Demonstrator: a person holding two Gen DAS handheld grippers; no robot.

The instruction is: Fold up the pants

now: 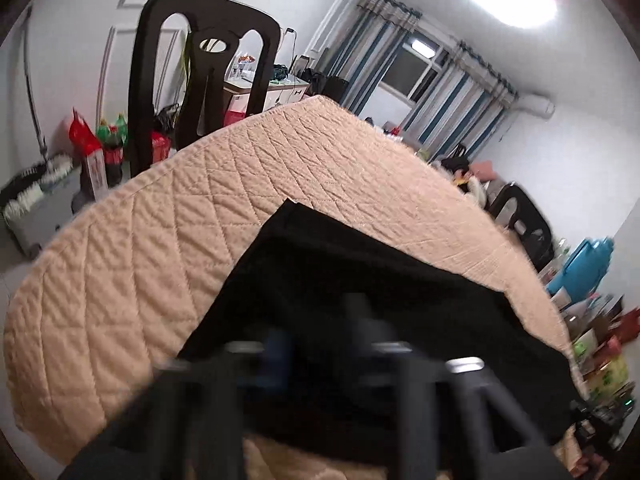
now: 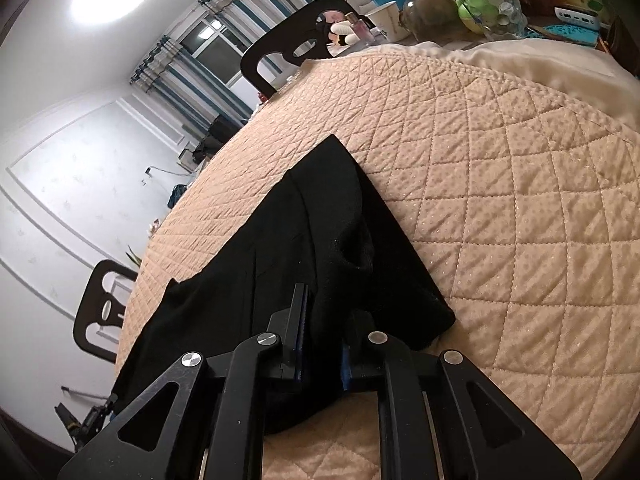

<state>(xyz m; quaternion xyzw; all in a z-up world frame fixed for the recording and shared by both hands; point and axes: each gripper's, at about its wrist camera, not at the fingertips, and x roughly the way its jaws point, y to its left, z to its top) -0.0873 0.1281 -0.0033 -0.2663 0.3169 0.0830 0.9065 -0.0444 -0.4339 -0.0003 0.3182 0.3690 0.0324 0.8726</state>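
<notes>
Black pants (image 1: 360, 272) lie on a beige quilted table cover (image 1: 160, 220). In the left wrist view my left gripper (image 1: 320, 340) is blurred and sits low over the near part of the pants; cloth seems to lie between its fingers, but the blur hides the grip. In the right wrist view the pants (image 2: 320, 216) stretch away as a long folded strip. My right gripper (image 2: 326, 320) has its fingers a little apart with a bunched near edge of the pants between them.
Dark chairs (image 1: 204, 64) stand around the table (image 2: 292, 40). Bottles and bags (image 1: 100, 144) stand on the floor at left. Jars, cups and boxes (image 2: 480, 4) crowd the table's far edge. A white cloth (image 2: 540, 60) lies under the quilt's edge.
</notes>
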